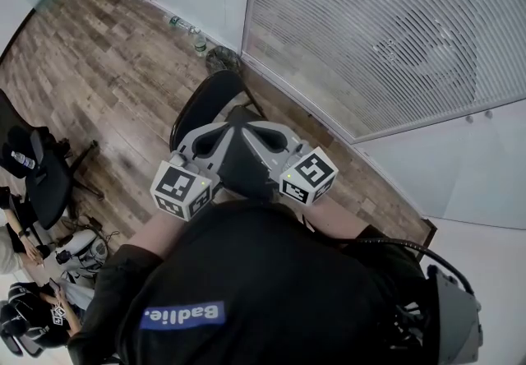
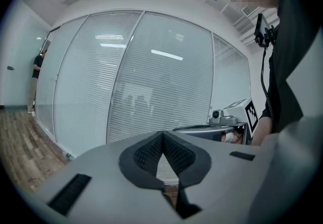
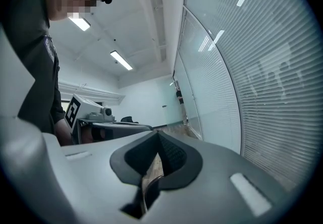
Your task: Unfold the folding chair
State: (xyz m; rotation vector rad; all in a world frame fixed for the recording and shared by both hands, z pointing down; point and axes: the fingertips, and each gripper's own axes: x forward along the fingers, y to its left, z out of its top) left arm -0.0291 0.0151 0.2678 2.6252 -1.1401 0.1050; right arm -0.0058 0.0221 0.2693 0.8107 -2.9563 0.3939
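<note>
In the head view the black folding chair [image 1: 209, 104] stands on the wood floor just in front of me, its rounded dark panel showing beyond the grippers. I hold both grippers side by side close to my chest, above the chair's near part. Left gripper [image 1: 215, 135] [image 2: 162, 134] is shut, its ribbed pads meeting with nothing seen between them. Right gripper [image 1: 265, 135] [image 3: 158, 135] is shut too, pads together; a thin curved edge shows through the gap below them. Each gripper view shows the other gripper alongside.
A glass wall with blinds [image 1: 386, 34] runs along the right. Two bottles [image 1: 187, 28] lie by its base. A black office chair [image 1: 37, 178] stands at the left, and people sit at the lower left [image 1: 33, 306]. A person [image 2: 38, 66] stands far off.
</note>
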